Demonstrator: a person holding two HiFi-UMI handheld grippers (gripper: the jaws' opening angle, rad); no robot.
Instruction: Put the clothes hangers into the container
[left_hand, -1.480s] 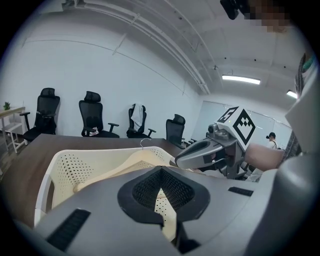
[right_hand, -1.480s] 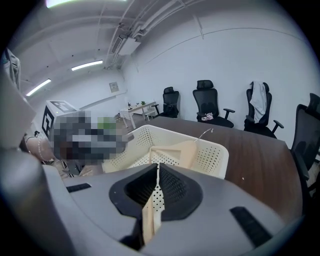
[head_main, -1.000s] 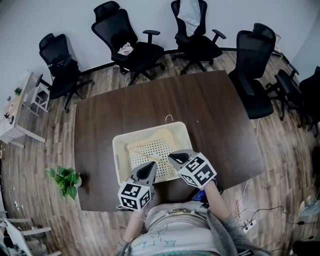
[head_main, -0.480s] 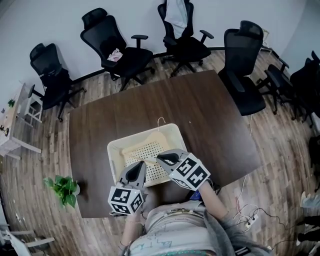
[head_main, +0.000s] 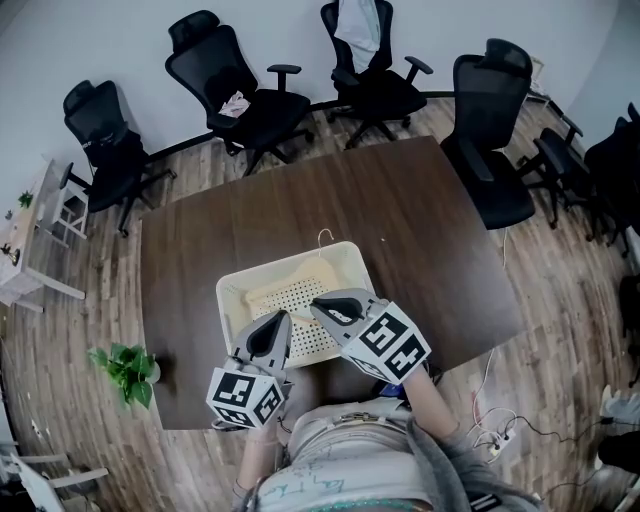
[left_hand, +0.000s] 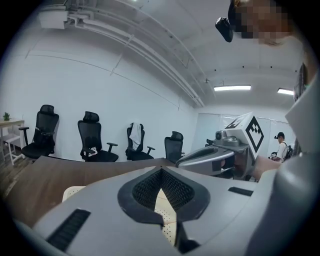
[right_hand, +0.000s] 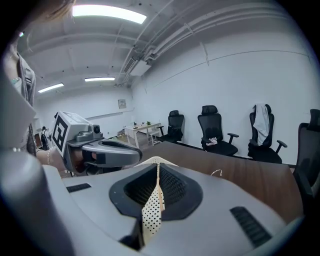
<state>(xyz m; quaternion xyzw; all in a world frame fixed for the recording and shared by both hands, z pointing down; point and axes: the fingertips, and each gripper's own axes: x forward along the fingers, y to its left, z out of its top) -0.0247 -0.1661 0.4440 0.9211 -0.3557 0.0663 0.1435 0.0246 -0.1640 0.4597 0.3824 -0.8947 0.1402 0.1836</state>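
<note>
Head view | hanger (head_main: 300, 277) crosswise in container (head_main: 226, 300), hook (head_main: 322, 237) away | left gripper (head_main: 278, 318), right gripper (head_main: 316, 304) clenched

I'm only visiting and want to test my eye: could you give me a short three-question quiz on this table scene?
1. True or false: the wooden hanger lies on the table beside the cream basket.
2. What hangs over the back of the chair at the far wall? A) a light garment B) a backpack C) a cable
3. Fill in: the jaws of the right tool are ____ (open or shut).

Key: 1 false, it lies inside the basket, with its hook poking past the far rim. 2 A. 3 shut.
</note>
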